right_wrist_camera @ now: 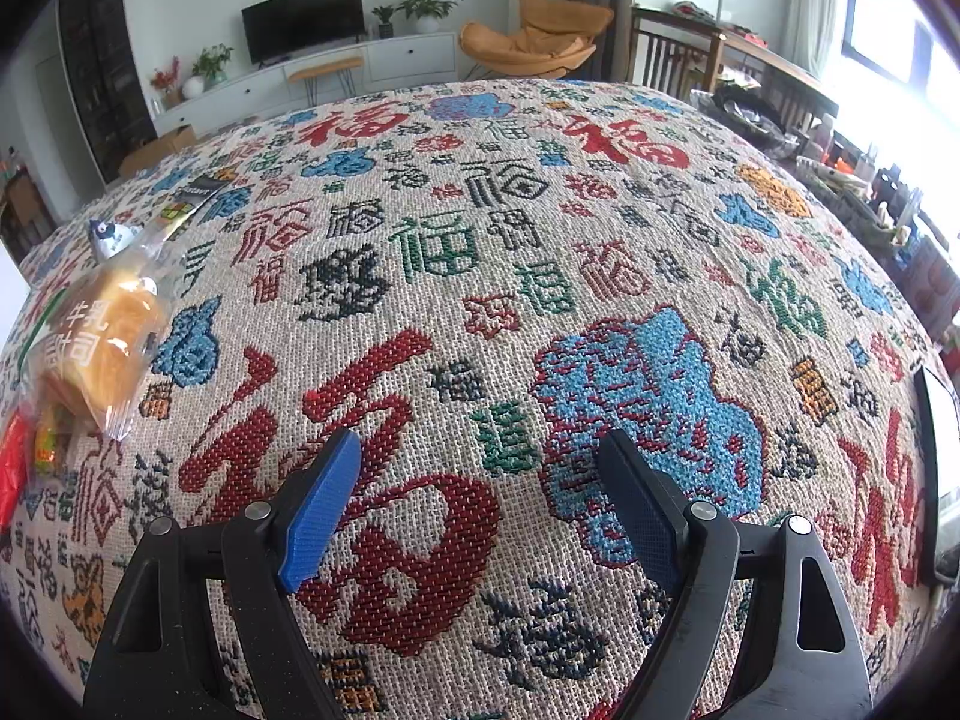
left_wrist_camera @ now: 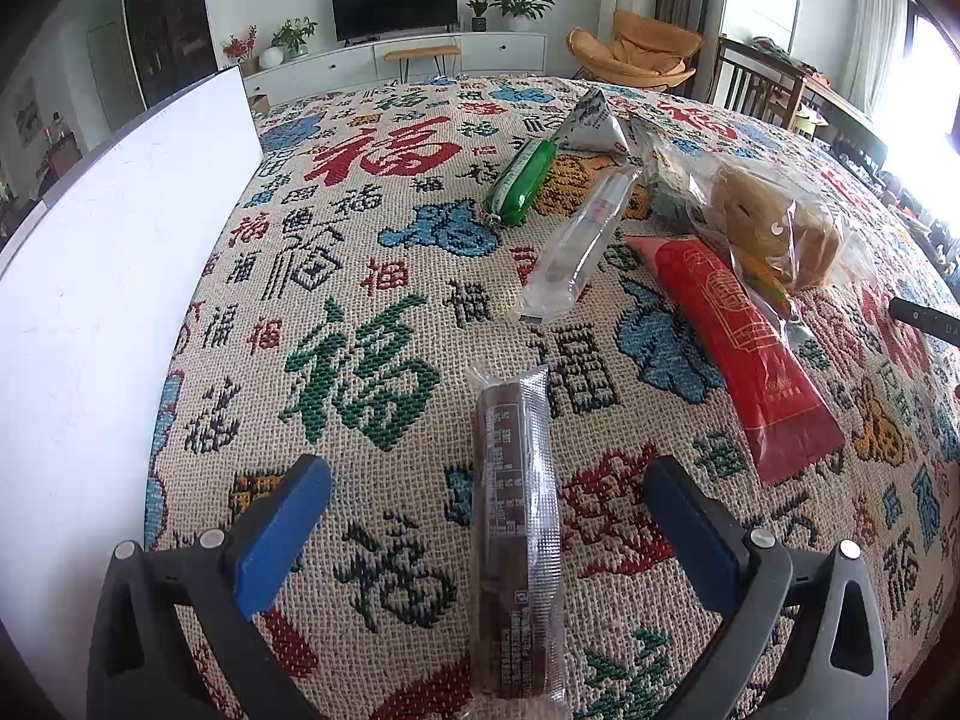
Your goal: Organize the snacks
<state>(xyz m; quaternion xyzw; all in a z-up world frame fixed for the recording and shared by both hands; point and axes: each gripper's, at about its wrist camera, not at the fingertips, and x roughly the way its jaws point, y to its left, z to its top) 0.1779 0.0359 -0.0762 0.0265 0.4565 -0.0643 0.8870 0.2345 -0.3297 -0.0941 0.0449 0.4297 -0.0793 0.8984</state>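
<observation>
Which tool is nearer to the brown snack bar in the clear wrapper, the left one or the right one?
Left. The left tool stands open with the brown snack bar lying between its fingers, untouched. The right tool is open over bare tablecloth; the bar is absent from its view.

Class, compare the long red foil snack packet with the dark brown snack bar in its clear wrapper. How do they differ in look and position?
The long red foil snack packet is opaque and printed with gold line art; the dark brown snack bar in its clear wrapper shows its contents. The red packet lies apart, to the right; the brown bar lies between the open fingers of the left tool, untouched by its pads. The red packet looks wider. Both are long and lie flat on the patterned woven cloth.
</observation>
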